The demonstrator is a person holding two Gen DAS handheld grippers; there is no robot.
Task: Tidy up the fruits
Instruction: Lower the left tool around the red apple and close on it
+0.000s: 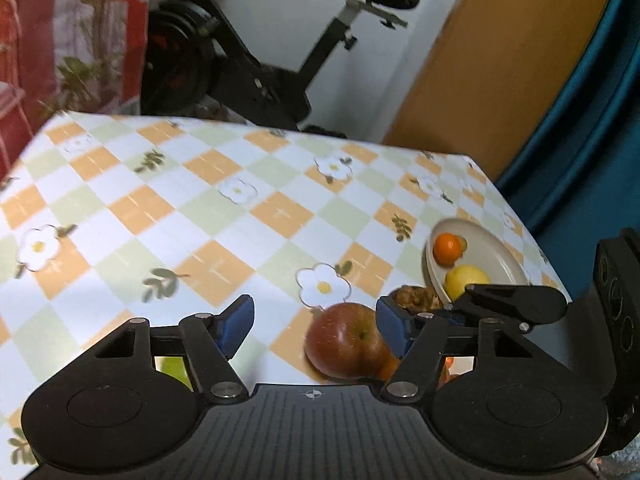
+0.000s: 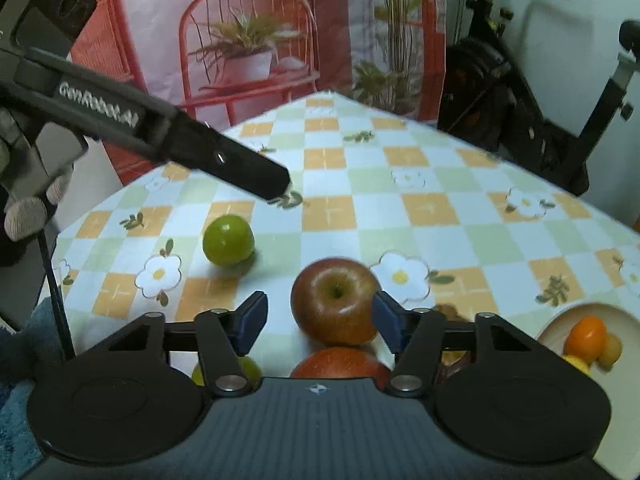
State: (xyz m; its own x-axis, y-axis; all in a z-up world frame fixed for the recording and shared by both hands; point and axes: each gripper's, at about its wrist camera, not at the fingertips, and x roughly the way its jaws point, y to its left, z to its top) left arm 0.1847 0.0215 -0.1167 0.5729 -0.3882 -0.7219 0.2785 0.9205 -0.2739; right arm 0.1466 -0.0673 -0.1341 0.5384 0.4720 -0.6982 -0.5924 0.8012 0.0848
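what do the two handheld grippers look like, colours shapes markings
Both match: the left gripper and the right gripper have black linkage fingers tipped with blue pads, silver pivot pins, two round black discs and a grey ribbed plate with a small compass-like mark. Seen from the right wrist, the left gripper's black body carries white GenRobot.AI lettering.

Black left gripper — blue pads, silver screws (white lettering on its side).

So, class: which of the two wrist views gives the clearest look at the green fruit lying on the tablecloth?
The right wrist view: the green fruit lies whole and unobstructed on the checked tablecloth. In the left wrist view only a green sliver peeks out behind the left gripper's linkage, probably a green fruit, though which one is unclear.
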